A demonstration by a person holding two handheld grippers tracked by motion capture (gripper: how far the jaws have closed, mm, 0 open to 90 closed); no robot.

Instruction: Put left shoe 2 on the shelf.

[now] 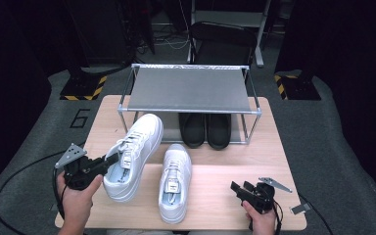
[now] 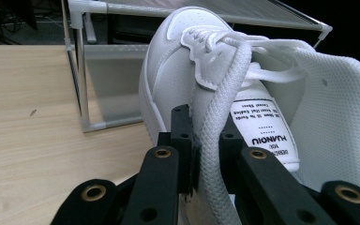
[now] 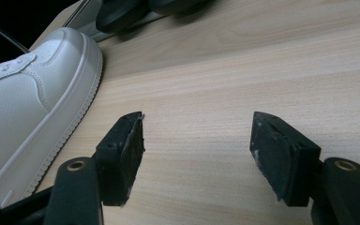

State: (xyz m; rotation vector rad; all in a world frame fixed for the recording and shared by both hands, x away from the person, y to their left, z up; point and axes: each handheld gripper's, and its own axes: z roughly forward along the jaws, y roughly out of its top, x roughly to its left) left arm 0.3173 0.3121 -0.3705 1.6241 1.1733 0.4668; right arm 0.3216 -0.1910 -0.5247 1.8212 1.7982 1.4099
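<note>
L gripper (image 2: 200, 140) pinches padded collar of white leather sneaker (image 1: 133, 152), tilted; thin hold, may slip. R gripper (image 3: 197, 157) wide open, empty.

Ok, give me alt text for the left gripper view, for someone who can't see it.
The left tool is shut on the padded collar of a white sneaker, its tongue label facing the camera. Behind stand a metal shoe rack and the wooden table.

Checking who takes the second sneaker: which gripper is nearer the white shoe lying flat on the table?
Right. The right gripper sits open beside the flat shoe; the left gripper clamps the other sneaker.
</note>
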